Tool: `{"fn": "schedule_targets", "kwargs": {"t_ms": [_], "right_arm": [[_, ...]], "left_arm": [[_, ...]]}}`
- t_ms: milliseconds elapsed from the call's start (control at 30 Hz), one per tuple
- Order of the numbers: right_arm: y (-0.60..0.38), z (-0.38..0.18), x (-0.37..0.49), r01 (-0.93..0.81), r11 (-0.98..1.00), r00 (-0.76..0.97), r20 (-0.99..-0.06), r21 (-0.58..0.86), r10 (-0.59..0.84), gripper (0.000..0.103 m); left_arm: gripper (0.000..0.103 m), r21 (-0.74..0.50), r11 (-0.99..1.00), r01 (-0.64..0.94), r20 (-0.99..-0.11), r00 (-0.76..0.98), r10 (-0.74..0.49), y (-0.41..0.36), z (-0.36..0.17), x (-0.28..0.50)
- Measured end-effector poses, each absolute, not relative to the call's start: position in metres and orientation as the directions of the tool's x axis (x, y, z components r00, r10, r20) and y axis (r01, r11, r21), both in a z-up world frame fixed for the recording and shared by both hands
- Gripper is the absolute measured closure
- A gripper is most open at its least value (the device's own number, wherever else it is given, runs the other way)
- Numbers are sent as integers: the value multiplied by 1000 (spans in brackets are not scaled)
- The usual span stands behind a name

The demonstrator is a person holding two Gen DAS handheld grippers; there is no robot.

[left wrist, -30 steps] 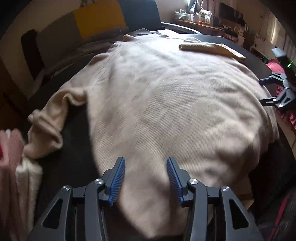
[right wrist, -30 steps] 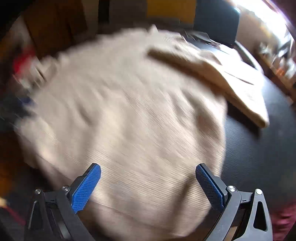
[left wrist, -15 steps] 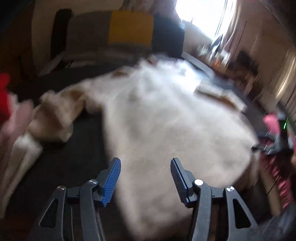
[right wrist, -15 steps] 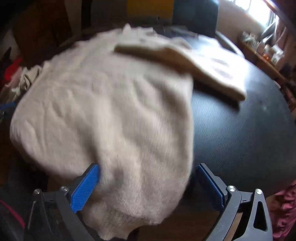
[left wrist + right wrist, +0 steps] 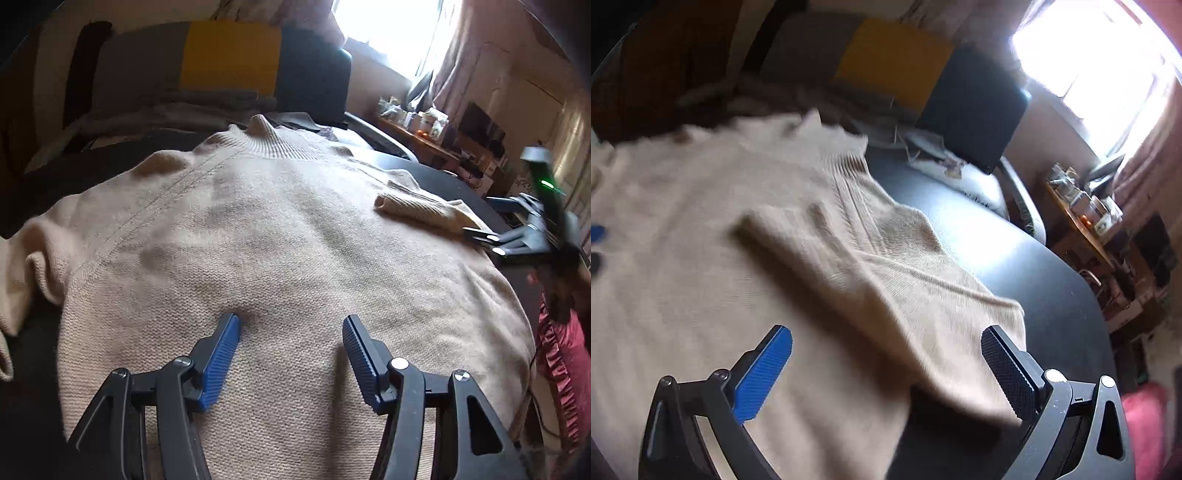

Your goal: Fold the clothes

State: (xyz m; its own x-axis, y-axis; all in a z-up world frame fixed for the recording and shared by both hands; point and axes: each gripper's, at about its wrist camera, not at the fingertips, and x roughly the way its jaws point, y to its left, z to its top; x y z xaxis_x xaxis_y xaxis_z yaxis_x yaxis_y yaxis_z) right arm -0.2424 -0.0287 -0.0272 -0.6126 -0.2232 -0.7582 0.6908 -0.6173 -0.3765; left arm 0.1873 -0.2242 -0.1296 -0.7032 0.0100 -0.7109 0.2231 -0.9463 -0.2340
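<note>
A beige knit sweater (image 5: 295,236) lies spread flat on a dark round table (image 5: 1027,280), collar at the far side. Its right sleeve (image 5: 417,206) is folded across the body; it also shows in the right wrist view (image 5: 886,280). Its left sleeve (image 5: 26,273) lies bunched at the left edge. My left gripper (image 5: 291,328) is open and empty, its tips resting on or just above the sweater's lower body. My right gripper (image 5: 886,350) is open and empty above the folded sleeve; it also shows in the left wrist view (image 5: 517,240) at the right edge of the sweater.
A dark chair (image 5: 979,118) and a grey and yellow cushion (image 5: 229,55) stand behind the table. A cluttered wooden shelf (image 5: 1086,214) is at the far right under a bright window. Pink fabric (image 5: 561,362) hangs off the table's right side.
Both grippers have moved forward over the sweater toward the collar. The right gripper has gone from the hem up to the folded sleeve. Both stay open.
</note>
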Motion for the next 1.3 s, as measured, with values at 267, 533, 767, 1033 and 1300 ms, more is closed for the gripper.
{"fn": "schedule_targets", "kwargs": {"t_ms": [267, 533, 767, 1033, 1300], "right_arm": [[-25, -34, -281, 716, -643, -504, -838, -270, -210, 94], [125, 52, -347, 307, -941, -691, -714, -143, -117, 94], [334, 15, -378, -240, -916, -588, -799, 320, -125, 26], [321, -3, -335, -81, -935, -596, -769, 346, -233, 19], [172, -15, -348, 319, -903, -471, -779, 286, -413, 6]], "left_arm": [[38, -313, -928, 205, -678, -732, 67, -232, -131, 195], [38, -322, -925, 204, -674, -735, 72, -233, -132, 193], [38, -299, -931, 209, -682, -729, 56, -231, -133, 189], [38, -268, -938, 218, -735, -676, 53, -216, -115, 157], [38, -228, -974, 13, -692, -706, 153, -158, -68, 14]]}}
